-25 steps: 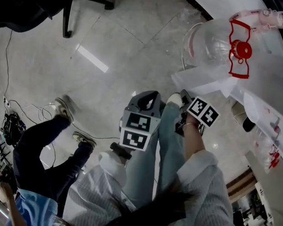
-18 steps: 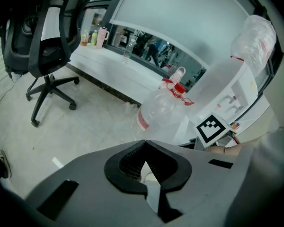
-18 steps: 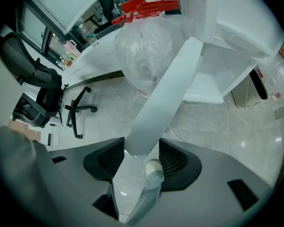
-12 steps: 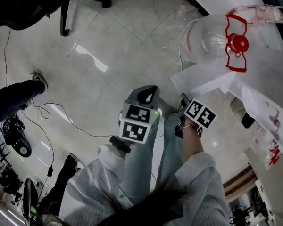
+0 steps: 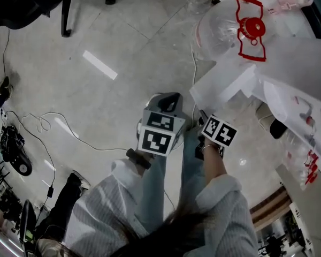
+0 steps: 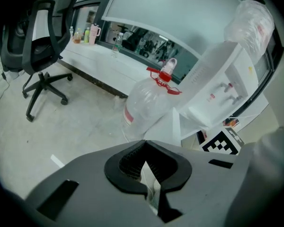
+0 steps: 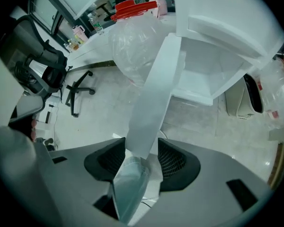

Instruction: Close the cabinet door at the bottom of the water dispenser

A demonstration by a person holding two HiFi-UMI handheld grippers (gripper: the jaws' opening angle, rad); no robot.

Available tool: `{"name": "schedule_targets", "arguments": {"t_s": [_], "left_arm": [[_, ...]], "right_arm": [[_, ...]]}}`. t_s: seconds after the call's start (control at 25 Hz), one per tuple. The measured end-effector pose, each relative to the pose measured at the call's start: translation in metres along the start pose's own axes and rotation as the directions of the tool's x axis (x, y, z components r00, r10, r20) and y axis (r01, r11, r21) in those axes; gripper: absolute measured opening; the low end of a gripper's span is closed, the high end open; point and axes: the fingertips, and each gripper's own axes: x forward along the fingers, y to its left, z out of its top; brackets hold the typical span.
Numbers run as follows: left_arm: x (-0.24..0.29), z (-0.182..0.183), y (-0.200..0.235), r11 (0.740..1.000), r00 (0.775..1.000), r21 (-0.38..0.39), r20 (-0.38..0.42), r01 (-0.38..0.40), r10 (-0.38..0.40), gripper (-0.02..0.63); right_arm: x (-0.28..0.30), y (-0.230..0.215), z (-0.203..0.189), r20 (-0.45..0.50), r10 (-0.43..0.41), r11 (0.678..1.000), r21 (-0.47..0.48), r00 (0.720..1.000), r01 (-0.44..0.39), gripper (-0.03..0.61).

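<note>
Your right gripper (image 7: 138,148) has its fingers closed on the free edge of the cabinet door (image 7: 154,93). The door stands swung open from the bottom of the white water dispenser (image 7: 222,27), with a big clear water bottle (image 5: 222,28) close beside it. Your left gripper (image 6: 144,151) hangs just beside the right one, above the floor (image 5: 96,90), its fingers pinched together at the tips and holding nothing.
</note>
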Motion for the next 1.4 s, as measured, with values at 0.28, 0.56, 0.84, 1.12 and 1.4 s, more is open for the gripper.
{"name": "schedule_targets", "arguments": {"t_s": [0.28,0.56,0.84,1.12,1.4], "left_arm": [[0.027,-0.034,-0.065,1.0,0.999,-0.008,-0.046,0.014,-0.014,0.011],[0.054,-0.05,-0.116,1.0,0.999,-0.018,-0.032,-0.011,0.01,0.01],[0.069,-0.069,-0.163,0.997,0.999,-0.066,-0.012,-0.043,0.042,0.01],[0.078,-0.08,-0.198,0.993,0.999,-0.109,0.003,-0.051,0.051,0.011],[0.084,-0.079,-0.203,0.993,0.999,-0.109,-0.002,-0.04,0.04,0.01]], "right_arm": [[-0.017,-0.064,-0.025,-0.005,-0.011,0.999,-0.041,1.0,0.011,0.201],[-0.03,-0.126,-0.03,0.03,0.003,0.993,-0.118,1.0,0.001,0.201],[-0.042,-0.184,-0.024,0.046,0.017,0.985,-0.17,0.999,-0.009,0.201],[-0.054,-0.24,-0.006,0.066,-0.009,0.98,-0.197,0.998,0.022,0.201],[-0.058,-0.281,0.013,0.103,-0.056,0.994,-0.088,0.993,0.065,0.2]]}}
